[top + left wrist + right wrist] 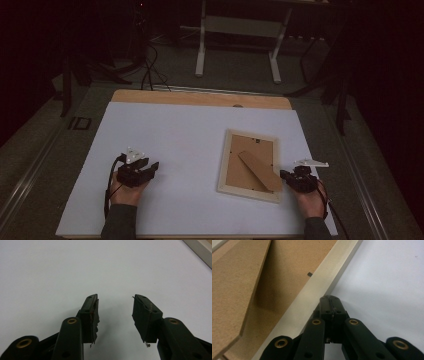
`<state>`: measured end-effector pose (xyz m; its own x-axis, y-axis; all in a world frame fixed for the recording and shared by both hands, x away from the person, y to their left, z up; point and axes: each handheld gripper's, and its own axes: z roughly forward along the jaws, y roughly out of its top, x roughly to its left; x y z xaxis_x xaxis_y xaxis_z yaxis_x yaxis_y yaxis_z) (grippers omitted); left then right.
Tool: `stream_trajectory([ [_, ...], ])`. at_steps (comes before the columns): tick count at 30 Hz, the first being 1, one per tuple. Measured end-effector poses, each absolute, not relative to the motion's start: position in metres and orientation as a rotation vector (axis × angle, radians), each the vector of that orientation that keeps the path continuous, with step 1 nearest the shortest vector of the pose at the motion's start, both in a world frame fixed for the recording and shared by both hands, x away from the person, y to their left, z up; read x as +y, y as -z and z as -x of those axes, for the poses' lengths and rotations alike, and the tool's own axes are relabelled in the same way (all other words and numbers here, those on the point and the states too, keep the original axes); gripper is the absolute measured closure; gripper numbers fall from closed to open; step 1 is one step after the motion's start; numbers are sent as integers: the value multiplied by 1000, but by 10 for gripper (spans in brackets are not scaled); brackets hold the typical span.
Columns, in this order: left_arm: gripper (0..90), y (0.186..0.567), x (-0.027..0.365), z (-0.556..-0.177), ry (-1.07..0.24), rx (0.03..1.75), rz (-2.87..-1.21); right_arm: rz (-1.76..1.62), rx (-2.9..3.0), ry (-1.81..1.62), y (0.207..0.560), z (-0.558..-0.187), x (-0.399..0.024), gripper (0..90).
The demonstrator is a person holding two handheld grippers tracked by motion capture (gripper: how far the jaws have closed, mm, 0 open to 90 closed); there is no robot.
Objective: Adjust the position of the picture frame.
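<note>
Near the table's [165,135] front right corner, the right gripper [286,176] has its fingers [329,306] pressed together, tips just at the picture frame's [226,160] pale rim. That frame lies face down, its brown stand [260,170] on its back. Near the front left, the left gripper's [150,169] fingers [91,312] are spread, pinching nothing, well apart from the frame.

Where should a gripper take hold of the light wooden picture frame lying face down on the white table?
Probably the light wooden picture frame is best gripped on its pale outer rail at the near right corner, approached from the right edge, where the right gripper already sits shut. The frame lies flat, so only its raised border and the brown fibreboard stand offer an edge.
</note>
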<state>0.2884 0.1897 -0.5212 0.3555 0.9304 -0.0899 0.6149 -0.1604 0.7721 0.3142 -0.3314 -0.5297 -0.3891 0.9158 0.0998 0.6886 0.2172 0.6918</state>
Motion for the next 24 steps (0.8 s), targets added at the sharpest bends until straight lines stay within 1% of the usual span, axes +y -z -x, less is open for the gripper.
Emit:
stream_trajectory([
  [8,561,521,189,-288,-527,1339,-1868,-1476,2184,-957,530,-315,-327,899],
  [12,594,520,189,-287,-522,1326,-1861,-1468,2186,-954,529,-316,-324,899],
  [17,593,520,188,-288,-522,1325,-1864,-1464,2191,-956,530,-317,-322,899],
  [24,618,521,188,-288,-512,1313,-1874,-1450,2192,-959,530,-318,-319,899],
])
